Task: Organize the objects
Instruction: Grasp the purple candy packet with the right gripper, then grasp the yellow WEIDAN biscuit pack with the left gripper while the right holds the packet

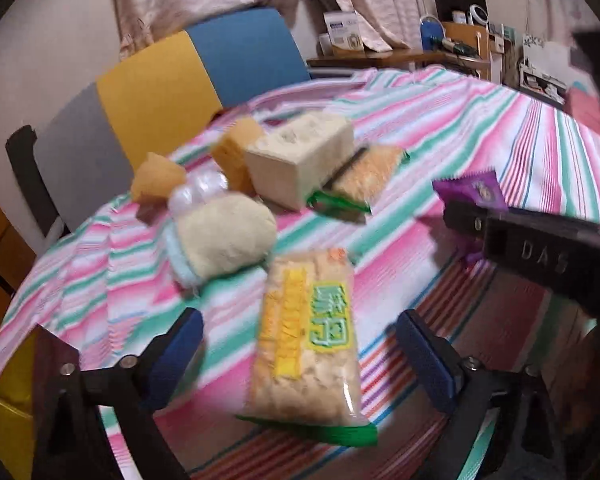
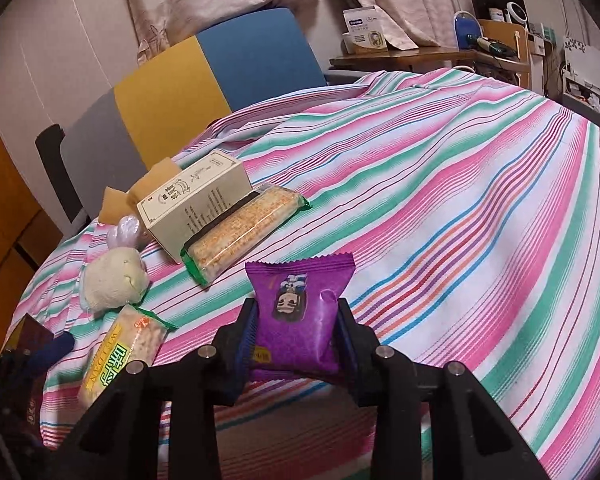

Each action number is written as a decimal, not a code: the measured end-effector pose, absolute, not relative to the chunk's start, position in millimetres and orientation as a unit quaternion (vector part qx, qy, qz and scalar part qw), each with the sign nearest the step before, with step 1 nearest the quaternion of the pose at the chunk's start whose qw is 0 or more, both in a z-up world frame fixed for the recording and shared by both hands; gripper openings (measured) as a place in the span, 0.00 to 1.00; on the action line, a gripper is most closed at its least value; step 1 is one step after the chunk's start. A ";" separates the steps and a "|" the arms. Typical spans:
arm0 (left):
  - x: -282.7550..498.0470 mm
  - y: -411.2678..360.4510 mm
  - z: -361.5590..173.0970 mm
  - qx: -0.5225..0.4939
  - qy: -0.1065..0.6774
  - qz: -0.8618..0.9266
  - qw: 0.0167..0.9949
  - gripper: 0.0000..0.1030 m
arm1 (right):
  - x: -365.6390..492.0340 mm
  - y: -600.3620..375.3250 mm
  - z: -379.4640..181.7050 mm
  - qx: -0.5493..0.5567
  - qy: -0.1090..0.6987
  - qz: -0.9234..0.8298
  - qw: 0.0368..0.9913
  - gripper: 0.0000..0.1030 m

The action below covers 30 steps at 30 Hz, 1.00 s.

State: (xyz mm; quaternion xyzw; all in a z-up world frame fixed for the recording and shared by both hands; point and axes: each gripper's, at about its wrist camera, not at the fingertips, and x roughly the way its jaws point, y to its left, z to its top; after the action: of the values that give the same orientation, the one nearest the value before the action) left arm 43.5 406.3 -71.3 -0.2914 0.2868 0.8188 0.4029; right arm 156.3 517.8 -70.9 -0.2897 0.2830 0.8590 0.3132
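Observation:
A cracker pack with a yellow and green label (image 1: 304,344) lies on the striped tablecloth (image 1: 440,128). My left gripper (image 1: 300,356) is open, one blue finger on each side of the pack and a gap on both sides. The same pack (image 2: 120,356) shows at the lower left of the right wrist view. My right gripper (image 2: 296,340) is shut on a purple snack packet (image 2: 300,316), its pads pressing both edges. In the left wrist view the purple packet (image 1: 472,190) pokes out past the right gripper's black body.
Further back lie a cream box (image 2: 196,200), a second cracker pack (image 2: 240,228) leaning against it, a pale plush toy (image 2: 114,280) and yellow sponge pieces (image 1: 236,152). A grey, yellow and blue chair (image 2: 240,64) stands behind the table. Shelves with clutter (image 2: 496,44) are at the far right.

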 end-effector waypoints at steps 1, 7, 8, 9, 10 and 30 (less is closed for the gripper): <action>42.7 406.5 -70.2 -0.290 0.282 0.823 0.399 0.94 | 154.8 517.1 -71.3 -0.291 0.281 0.859 0.314 0.36; 21.1 402.3 -75.4 -0.351 0.237 0.811 0.404 0.98 | 149.9 514.3 -70.8 -0.301 0.264 0.857 0.324 0.36; 16.1 399.6 -76.2 -0.369 0.220 0.805 0.409 0.99 | 149.4 513.9 -70.6 -0.302 0.262 0.857 0.326 0.36; 11.7 396.6 -76.2 -0.380 0.206 0.805 0.406 0.99 | 148.6 513.3 -70.5 -0.304 0.259 0.856 0.327 0.36; 12.3 394.8 -75.5 -0.379 0.205 0.807 0.404 0.98 | 147.8 512.6 -70.2 -0.306 0.256 0.856 0.329 0.36; 58.1 308.0 -26.1 -0.369 0.115 0.809 0.443 0.46 | 142.0 504.8 -67.2 -0.317 0.218 0.853 0.352 0.36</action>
State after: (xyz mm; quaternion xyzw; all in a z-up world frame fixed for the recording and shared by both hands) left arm 58.1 308.0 -26.1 -0.3688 0.1145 0.8091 0.4429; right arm 142.0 504.8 -67.2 -0.3169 0.2180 0.8532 0.3524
